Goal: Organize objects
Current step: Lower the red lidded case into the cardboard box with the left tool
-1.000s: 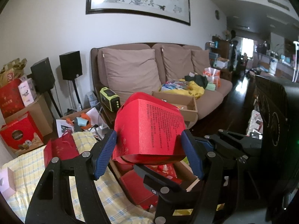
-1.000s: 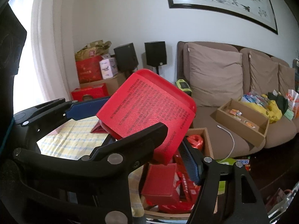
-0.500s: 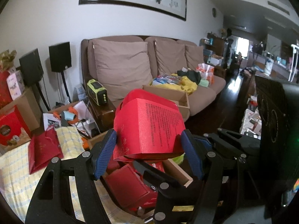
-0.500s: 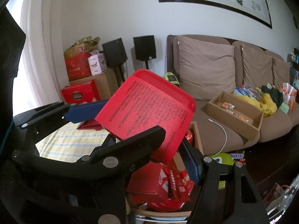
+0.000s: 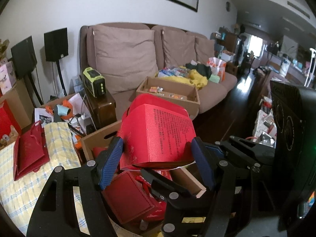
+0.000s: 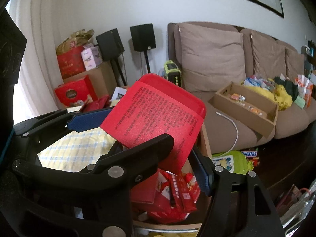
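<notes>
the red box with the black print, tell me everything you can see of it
The red box looks like textured cardboard, with rounded corners, dense black print on one face and faint floral embossing low on another. It hangs tilted above an open cardboard carton of red packages, touching nothing below. The left gripper and right gripper both clamp it, blue pads on its sides.

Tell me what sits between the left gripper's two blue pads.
The red box, printed side up: the left gripper holds it by its sides above the cardboard carton. The left wrist view shows this best.
</notes>
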### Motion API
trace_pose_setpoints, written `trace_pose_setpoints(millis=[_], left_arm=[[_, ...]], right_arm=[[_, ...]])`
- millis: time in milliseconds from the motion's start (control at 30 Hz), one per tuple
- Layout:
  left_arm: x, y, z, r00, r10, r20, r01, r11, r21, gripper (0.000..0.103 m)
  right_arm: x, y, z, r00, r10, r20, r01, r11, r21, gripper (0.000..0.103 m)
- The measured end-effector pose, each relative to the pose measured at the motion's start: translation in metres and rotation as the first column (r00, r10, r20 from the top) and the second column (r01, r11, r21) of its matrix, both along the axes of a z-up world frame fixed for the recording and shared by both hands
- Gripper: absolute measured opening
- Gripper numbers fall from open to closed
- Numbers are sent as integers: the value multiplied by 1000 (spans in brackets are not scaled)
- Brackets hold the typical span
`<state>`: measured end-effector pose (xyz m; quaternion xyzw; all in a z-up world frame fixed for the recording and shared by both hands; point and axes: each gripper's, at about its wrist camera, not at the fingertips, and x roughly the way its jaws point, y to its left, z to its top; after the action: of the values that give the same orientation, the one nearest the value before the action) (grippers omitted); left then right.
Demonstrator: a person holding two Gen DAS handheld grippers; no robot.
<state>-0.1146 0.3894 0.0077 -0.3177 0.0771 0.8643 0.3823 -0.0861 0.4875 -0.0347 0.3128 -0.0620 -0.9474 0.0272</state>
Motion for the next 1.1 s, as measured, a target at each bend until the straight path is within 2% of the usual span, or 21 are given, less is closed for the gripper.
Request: trace_pose_setpoints(millis=[367, 700, 1100], left_arm=[[-21, 20, -41, 998, -12, 58, 16, 998, -60, 68], [-34, 27, -68, 994, -13, 105, 23, 995, -94, 68], [-50, 39, -116, 978, -26, 208, 57, 988, -145, 68]], right_arm=[[-19, 20, -43, 998, -22, 59, 26, 997, -69, 69], [-31, 25, -68, 994, -25, 108, 35, 995, -93, 69], [-45, 33, -112, 977, -40, 208, 70, 988, -140, 69]])
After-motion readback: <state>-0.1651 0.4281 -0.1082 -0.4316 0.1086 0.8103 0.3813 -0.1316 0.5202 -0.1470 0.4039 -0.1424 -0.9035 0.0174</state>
